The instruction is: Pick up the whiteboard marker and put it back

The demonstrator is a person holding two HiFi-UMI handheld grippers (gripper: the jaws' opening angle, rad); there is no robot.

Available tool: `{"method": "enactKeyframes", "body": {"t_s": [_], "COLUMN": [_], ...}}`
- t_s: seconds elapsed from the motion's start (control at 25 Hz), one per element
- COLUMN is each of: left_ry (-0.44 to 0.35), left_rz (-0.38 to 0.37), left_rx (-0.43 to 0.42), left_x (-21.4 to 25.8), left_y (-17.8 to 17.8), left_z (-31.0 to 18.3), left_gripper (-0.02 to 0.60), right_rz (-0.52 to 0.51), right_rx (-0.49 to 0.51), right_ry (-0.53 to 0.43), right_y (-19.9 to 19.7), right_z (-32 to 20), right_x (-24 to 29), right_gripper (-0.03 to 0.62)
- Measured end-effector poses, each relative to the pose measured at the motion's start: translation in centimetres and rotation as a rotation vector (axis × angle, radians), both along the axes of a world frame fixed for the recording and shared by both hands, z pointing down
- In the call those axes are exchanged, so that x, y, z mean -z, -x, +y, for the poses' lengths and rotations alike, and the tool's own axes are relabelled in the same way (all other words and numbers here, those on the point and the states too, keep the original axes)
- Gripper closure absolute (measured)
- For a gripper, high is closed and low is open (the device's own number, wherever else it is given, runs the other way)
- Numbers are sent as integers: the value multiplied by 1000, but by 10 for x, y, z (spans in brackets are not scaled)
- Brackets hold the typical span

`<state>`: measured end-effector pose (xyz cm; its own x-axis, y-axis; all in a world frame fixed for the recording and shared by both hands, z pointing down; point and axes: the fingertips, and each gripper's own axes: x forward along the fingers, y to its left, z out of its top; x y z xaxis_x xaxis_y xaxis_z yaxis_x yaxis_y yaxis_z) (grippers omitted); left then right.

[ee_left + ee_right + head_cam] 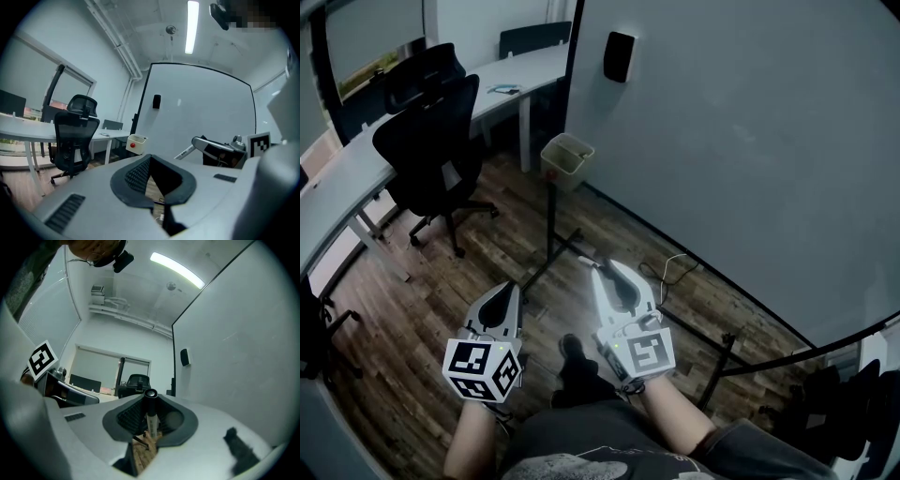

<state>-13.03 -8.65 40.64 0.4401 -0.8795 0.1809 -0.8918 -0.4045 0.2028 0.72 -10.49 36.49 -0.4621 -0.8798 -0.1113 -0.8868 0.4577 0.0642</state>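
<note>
My right gripper (602, 269) is shut on the whiteboard marker (150, 420), a white barrel with a dark cap that stands upright between the ribbed pads. From the left gripper view the marker (184, 152) pokes out of the right gripper (194, 142) toward the left. In the head view only its pale end (586, 262) shows at the jaw tips. My left gripper (510, 287) is held beside it, jaws together and holding nothing. Both point toward the large whiteboard (750, 141) ahead and to the right.
A black eraser (619, 56) hangs on the whiteboard. The board's black stand legs (551, 253) cross the wooden floor just ahead. A pale waste bin (567, 155), a black office chair (436, 150) and a white desk (356, 173) stand to the left.
</note>
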Motion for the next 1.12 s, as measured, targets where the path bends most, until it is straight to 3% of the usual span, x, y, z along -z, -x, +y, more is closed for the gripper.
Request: {"method": "enactKeyframes", "body": {"t_s": [0.72, 1.12], "left_ry": [-5, -23], "left_rz": [-15, -41], "left_rx": [9, 44], "left_x": [-3, 5], "left_y": [-7, -5], "left_z": [-50, -137], "left_gripper": [568, 568], "right_rz": [1, -14], "right_rx": [5, 58], "right_ry": [41, 47], "right_y": [-11, -1], "right_z": [-53, -151], "right_x": [-15, -4], "right_gripper": [514, 514]}}
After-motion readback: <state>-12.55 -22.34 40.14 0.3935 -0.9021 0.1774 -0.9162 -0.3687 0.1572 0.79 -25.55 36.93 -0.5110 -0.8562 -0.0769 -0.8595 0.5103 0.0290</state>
